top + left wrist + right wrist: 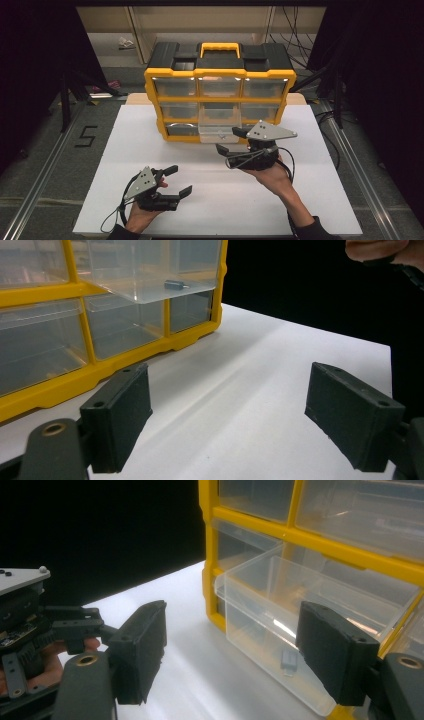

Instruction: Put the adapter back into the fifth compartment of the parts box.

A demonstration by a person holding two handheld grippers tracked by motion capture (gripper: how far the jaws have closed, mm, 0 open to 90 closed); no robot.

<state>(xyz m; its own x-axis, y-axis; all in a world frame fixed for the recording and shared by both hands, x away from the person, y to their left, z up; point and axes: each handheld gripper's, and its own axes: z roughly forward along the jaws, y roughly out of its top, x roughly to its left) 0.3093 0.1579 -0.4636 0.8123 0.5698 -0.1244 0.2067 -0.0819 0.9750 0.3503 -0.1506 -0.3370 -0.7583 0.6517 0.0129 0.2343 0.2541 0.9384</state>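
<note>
Both grippers gape empty; right gripper (pixel 231 141) sits beside the pulled-out clear drawer (pixel 280 625), perhaps having dropped the small dark part (pixel 289 660); left gripper (pixel 179 181) waits apart.

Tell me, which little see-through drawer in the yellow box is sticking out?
The middle drawer of the yellow box. It is pulled forward past the frame with a small dark part inside, while the other drawers sit pushed in.

Black "5" (pixel 87 136) marked on grey floor (left of table (pixel 150 150)) — no other readable text.
</note>
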